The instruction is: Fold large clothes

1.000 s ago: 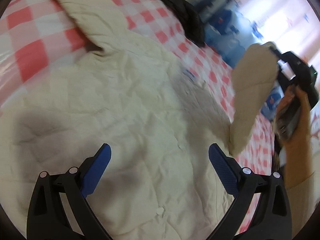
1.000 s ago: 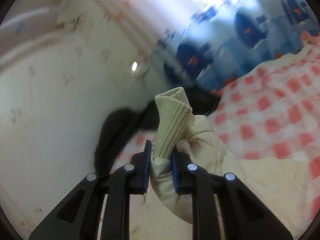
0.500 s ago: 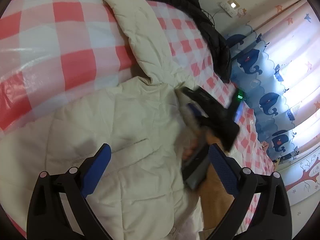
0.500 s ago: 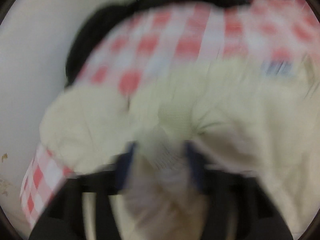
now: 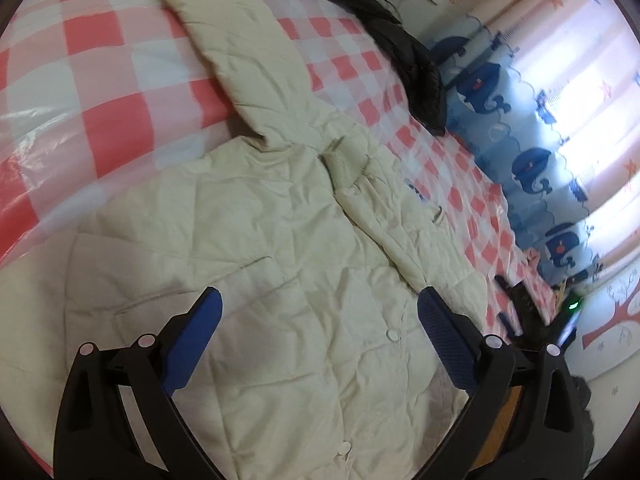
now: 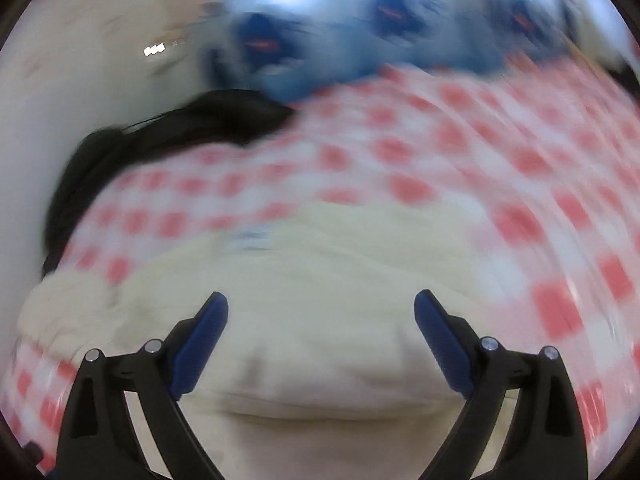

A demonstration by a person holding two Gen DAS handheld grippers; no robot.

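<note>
Pink-and-white checked bedding (image 5: 112, 92) covers the bed, with a curtain printed with blue whales (image 5: 532, 160) behind it and a black garment (image 5: 400, 40) heaped along the far edge. A cream quilted coat (image 5: 260, 280) lies spread front-up across the bedding, filling the lower half of the left wrist view.

Change since the earlier frames: a second ago the right tongs were clenched on the ribbed cuff (image 5: 346, 156) and held the sleeve raised off to the right; the sleeve (image 5: 384, 220) now lies folded diagonally across the coat's chest, cuff near the collar. The other sleeve (image 5: 240, 52) stretches away toward the top of the bed, as before. The right tongs (image 6: 320, 344) have just been opening and now stand wide, released, with nothing between the blue pads; only coat fabric shows beneath them, and the right wrist view is blurred. In the left wrist view the right tongs appear dimly at the right edge, near the bed's side.

The left tongs (image 5: 318, 336) are equally wide apart and empty, much as before, poised above the coat's front near a snap button (image 5: 393, 334). Whether either pair touches the fabric cannot be told.
</note>
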